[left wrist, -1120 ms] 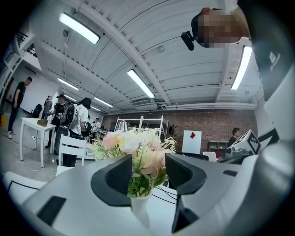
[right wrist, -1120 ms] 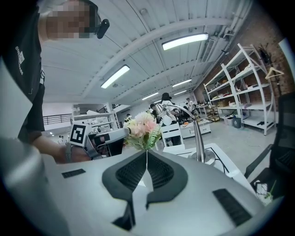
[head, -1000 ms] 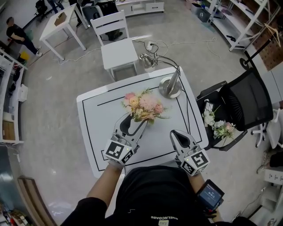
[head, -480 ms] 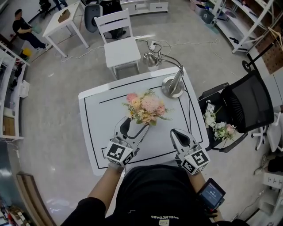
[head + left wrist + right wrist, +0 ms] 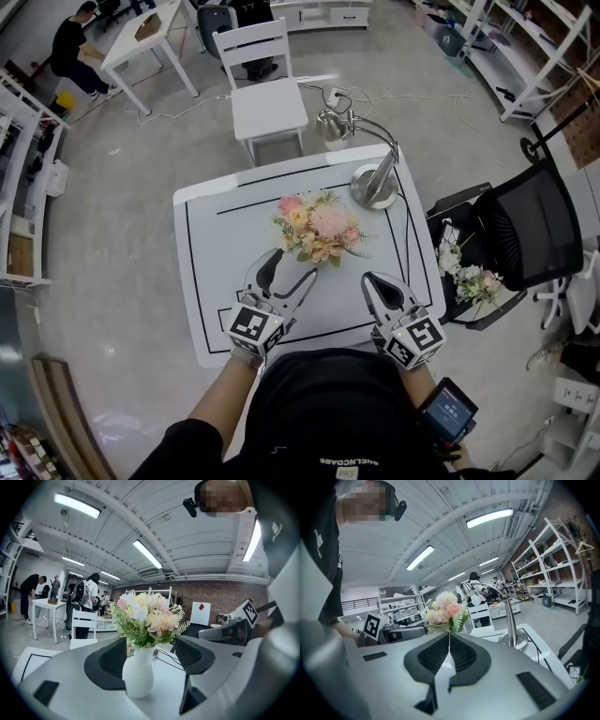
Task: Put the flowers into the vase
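A white vase [image 5: 137, 677] stands upright on the white table [image 5: 202, 309] and holds a bunch of pink, peach and cream flowers [image 5: 314, 225]. My left gripper [image 5: 291, 265] is open and its jaws have just been opening. In the left gripper view the left gripper [image 5: 150, 641] frames the vase and the flowers [image 5: 145, 618], with a gap to each pad. My right gripper [image 5: 367, 278] rests shut near the table's front edge with nothing in it. From the right gripper [image 5: 449, 641] the flowers [image 5: 443, 611] show beyond its closed tips.
A chrome desk lamp [image 5: 375, 183] stands at the table's back right. Behind the table is a white chair [image 5: 267, 94]. To the right, a black office chair [image 5: 525, 234] carries another bunch of flowers [image 5: 469, 277]. People stand at a far table [image 5: 150, 33].
The left jaws have spread wider and drawn back toward me, away from the vase, which stays standing on the table. The right gripper has not moved.
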Motion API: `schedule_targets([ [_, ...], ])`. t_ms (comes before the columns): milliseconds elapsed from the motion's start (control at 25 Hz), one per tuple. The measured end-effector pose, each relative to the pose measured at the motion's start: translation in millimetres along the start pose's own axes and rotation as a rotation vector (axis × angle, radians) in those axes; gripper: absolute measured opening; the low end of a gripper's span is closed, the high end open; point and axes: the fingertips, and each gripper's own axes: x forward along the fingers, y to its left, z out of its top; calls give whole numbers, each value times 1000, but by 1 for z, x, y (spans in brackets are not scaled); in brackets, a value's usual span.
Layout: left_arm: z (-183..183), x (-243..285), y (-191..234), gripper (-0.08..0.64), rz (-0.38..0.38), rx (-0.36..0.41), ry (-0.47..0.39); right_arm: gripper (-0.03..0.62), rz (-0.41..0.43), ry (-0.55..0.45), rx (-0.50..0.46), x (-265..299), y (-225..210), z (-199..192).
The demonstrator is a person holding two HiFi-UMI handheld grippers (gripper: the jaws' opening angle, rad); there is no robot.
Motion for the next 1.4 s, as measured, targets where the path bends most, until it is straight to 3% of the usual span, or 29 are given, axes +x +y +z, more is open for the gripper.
schedule_targets([
  [360, -17, -30, 12, 305, 67, -41, 22, 12, 77, 16, -12, 20, 20, -3],
  [800, 0, -84, 20, 299, 185, -75, -46, 12, 294, 16, -85, 60, 86, 11],
  [1160, 32, -136, 30, 159, 301, -77, -149, 12, 469, 12, -150, 88, 149, 27],
  [1400, 33, -153, 38, 68, 359, -87, -184, 12, 549, 31, -161, 98, 170, 23],
])
